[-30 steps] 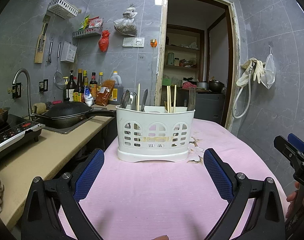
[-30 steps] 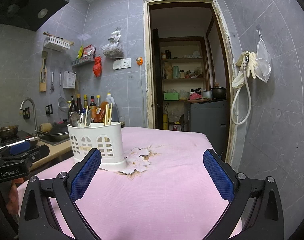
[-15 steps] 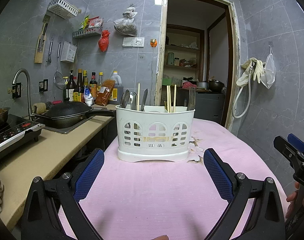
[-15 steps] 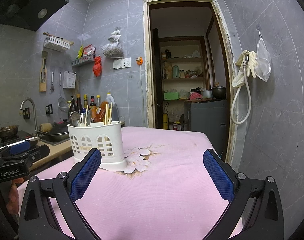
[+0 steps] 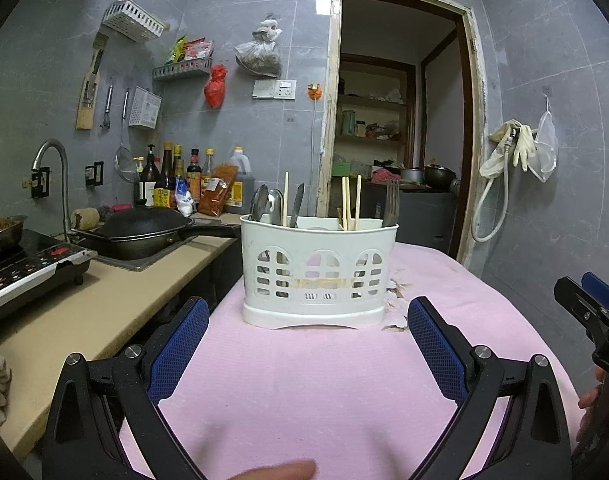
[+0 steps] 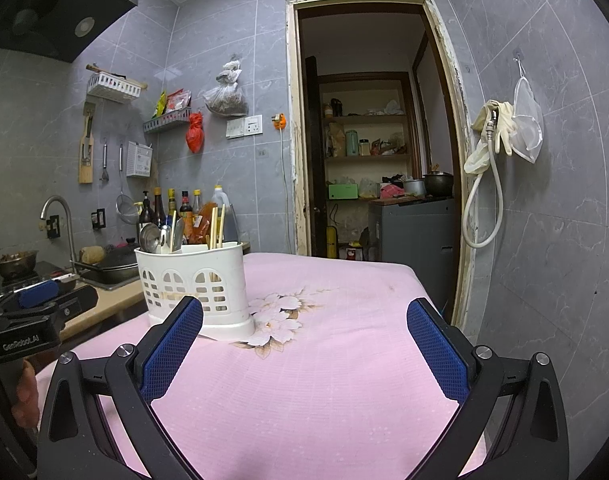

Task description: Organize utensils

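One white perforated plastic utensil caddy (image 5: 318,274) stands upright at centre frame on the pink-clothed counter (image 5: 304,380). Its left compartment holds two metal spoons (image 5: 266,204), one wooden chopstick (image 5: 286,198) and one knife-like metal utensil (image 5: 297,210); further right, three chopsticks (image 5: 350,202) stand together, and one metal fork (image 5: 391,204) occupies the right end. The left tongs (image 5: 308,340) hover low in the frame before the caddy, blue pads spread wide and holding nothing. In the right wrist view the caddy (image 6: 194,282) sits at left of centre, and the right tongs (image 6: 304,344) likewise gape empty above the cloth, well apart from it.
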Available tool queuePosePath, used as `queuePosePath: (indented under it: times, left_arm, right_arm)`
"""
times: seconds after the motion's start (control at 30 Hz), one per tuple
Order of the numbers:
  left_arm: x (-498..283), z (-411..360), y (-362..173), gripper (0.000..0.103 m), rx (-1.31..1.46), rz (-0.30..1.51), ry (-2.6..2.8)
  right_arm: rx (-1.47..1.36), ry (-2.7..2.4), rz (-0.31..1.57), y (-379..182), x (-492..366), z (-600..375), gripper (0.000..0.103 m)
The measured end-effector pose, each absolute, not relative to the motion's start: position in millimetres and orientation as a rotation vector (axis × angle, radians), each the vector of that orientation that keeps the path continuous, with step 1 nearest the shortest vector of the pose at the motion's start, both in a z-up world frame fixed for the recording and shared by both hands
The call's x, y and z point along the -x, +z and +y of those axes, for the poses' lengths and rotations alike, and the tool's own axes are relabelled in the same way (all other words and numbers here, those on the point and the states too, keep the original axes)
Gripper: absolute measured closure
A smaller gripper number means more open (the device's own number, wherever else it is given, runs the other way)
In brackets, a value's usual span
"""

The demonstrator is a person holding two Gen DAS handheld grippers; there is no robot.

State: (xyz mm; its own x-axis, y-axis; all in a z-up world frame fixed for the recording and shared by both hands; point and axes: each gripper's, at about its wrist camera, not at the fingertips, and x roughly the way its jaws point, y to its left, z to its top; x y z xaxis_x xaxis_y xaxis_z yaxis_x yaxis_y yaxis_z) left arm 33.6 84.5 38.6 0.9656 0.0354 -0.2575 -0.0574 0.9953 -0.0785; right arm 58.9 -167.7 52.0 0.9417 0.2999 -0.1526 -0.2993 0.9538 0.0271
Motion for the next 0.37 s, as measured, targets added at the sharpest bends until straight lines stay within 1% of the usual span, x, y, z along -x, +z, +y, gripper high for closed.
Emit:
queuePosePath:
  times: [0.37]
  left_arm:
    - [-34.5, 83.8, 37.0, 0.005, 0.069, 0.264, 0.051]
  right_arm:
    - [-0.002, 0.306, 0.158, 52.4, -58.9, -167.3, 0.0]
